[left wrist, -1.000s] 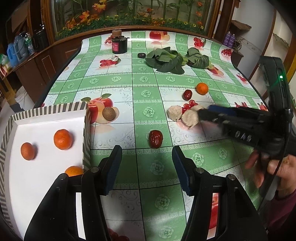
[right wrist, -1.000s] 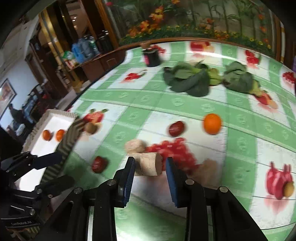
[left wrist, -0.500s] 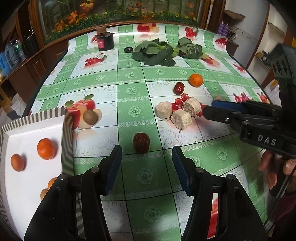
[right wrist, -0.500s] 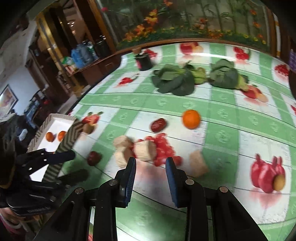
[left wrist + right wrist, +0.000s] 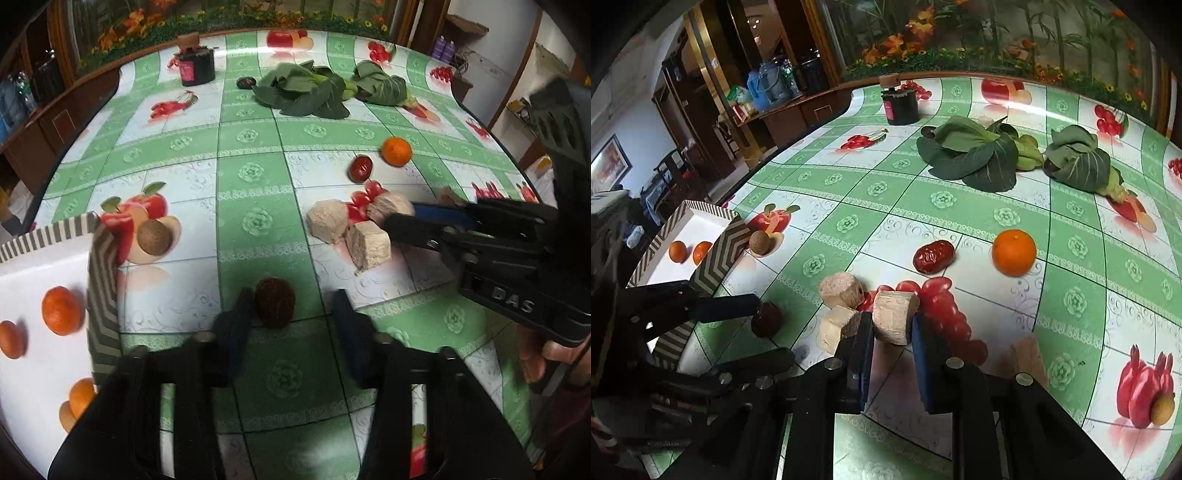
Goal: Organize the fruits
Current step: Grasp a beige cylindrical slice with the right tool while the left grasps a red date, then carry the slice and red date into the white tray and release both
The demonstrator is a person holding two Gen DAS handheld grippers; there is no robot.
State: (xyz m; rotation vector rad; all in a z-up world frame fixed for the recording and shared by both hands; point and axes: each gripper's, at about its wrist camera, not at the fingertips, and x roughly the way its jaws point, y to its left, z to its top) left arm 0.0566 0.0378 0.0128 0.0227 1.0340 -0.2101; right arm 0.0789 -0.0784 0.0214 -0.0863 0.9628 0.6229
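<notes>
My left gripper (image 5: 291,314) is open, its fingers on either side of a dark red date (image 5: 275,302) on the tablecloth. The date also shows in the right wrist view (image 5: 767,319). My right gripper (image 5: 892,332) is open around a beige cut chunk (image 5: 895,317), one of three chunks lying together (image 5: 328,220). A white tray with a striped rim (image 5: 101,280) at the left holds several oranges (image 5: 61,310). A loose orange (image 5: 1014,252) and a second red date (image 5: 933,256) lie farther back.
Leafy greens (image 5: 306,92) and a dark jar (image 5: 197,66) sit at the far side. A brown longan (image 5: 154,236) lies beside the tray. Another beige chunk (image 5: 1028,356) lies right of my right gripper. The table edge curves away at left and right.
My left gripper moved forward until the dark date sits between its fingers. My right gripper moved up to the beige chunks and now brackets one.
</notes>
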